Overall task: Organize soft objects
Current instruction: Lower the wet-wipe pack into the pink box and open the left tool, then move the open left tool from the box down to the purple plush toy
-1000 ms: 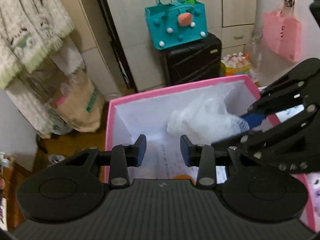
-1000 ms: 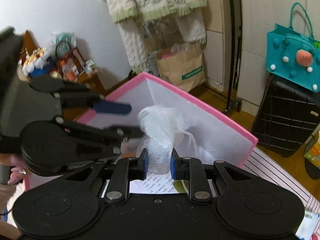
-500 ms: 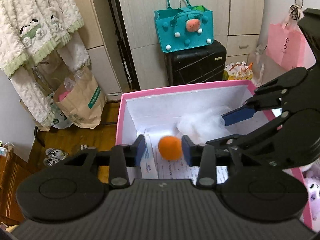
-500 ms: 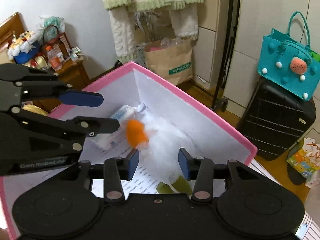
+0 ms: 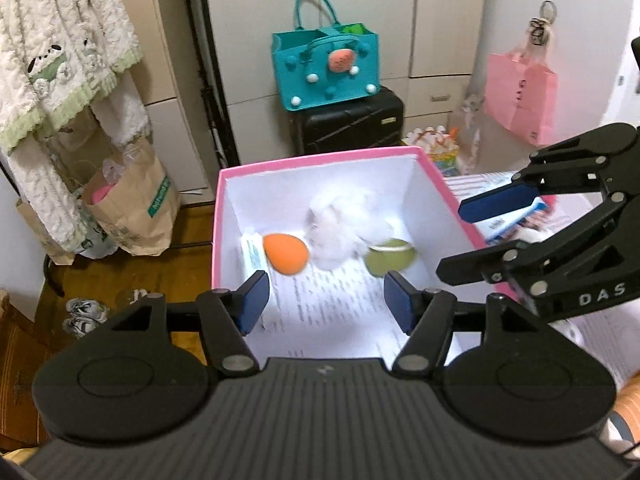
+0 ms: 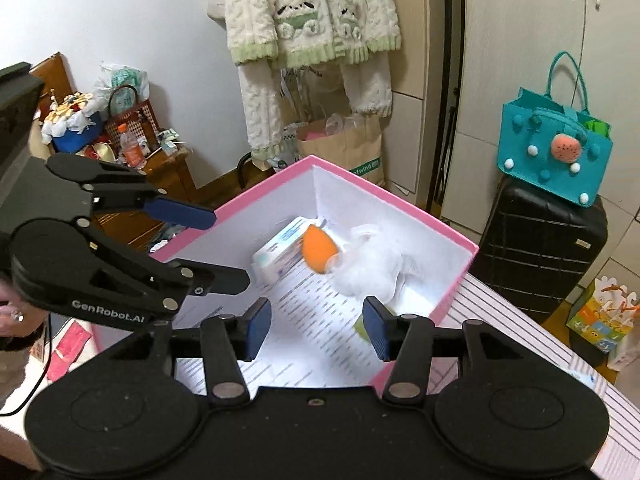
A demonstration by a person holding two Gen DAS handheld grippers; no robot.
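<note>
Left gripper [image 5: 326, 300]: sitting low-centre in the left wrist view, jaws opening with nothing between them, just the printed paper on the box floor showing through the gap. It's also showing at the left of the right wrist view [image 6: 226, 246], hanging over the box's near corner.

Right gripper [image 6: 316, 328]: bottom-centre of its own view, jaws opening too and not pinching anything. In the left wrist view it's poking in from the right edge [image 5: 464, 236], over the box's right wall.

Pink box [image 5: 320, 158]: filling the middle of both views, white inside, open on top.

Orange sponge [image 5: 286, 254]: egg-shaped, lying inside the box toward the left in the left wrist view, right beside a small white packet [image 6: 280, 254]. In the right wrist view it's a bit smeared [image 6: 318, 250], looks like it's touching the white fluff.

White mesh puff [image 5: 344, 228]: lying mid-box just right of the orange sponge, blurry in both views.

Green ball [image 5: 390, 258]: inside the box, just right of the puff; pretty blurred, so probably a ball but hard to be sure.

Background: teal felt bag [image 5: 326, 66] sitting on a black suitcase [image 5: 348, 124] at upper centre, pink bag [image 5: 520, 98] hanging upper right, fluffy cream garment [image 6: 310, 12] hanging over a brown paper bag [image 6: 344, 144].
</note>
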